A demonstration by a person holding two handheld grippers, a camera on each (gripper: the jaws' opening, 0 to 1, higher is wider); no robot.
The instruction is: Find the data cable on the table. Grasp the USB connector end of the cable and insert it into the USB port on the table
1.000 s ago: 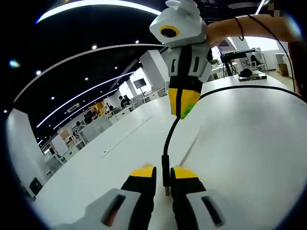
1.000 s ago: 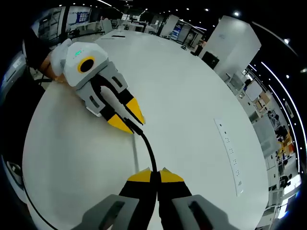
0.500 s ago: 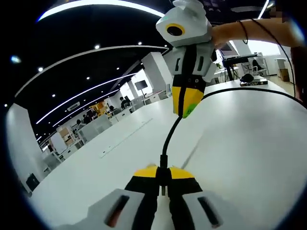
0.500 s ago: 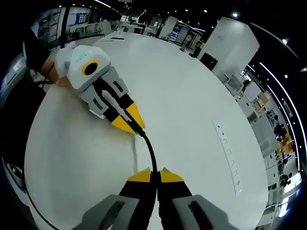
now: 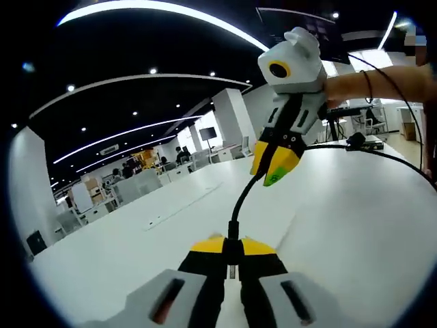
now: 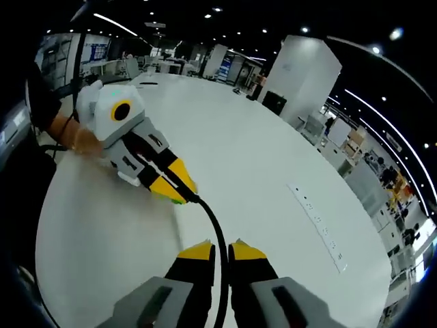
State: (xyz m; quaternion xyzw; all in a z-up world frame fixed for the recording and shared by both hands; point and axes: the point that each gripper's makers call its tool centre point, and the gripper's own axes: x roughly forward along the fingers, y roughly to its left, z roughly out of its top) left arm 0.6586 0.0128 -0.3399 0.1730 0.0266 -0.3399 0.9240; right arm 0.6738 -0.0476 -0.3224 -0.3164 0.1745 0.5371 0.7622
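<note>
left gripper: clamped tight on the data cable. A second ago its yellow tips stood apart with the plug between them. Half a second ago they closed, and closed they stay.
USB connector end: pinched between the left jaws, its metal tip pointing back toward the camera of the left gripper view.
right gripper: here's the change! It was pressed shut on the cable in both earlier pictures, and now its tips have parted a little. The cable runs through the narrow gap, and I can't tell whether it touches either side.
cable's place: up off the table, a short black arc strung from one gripper to the other.
seen from the left gripper view: the right gripper sits farther right and leans more than before. I can't say whether it or the camera moved.
port strip: a long white strip lying flat on the table, well apart from both grippers.
hand: wrapped round the left gripper's white body.
</note>
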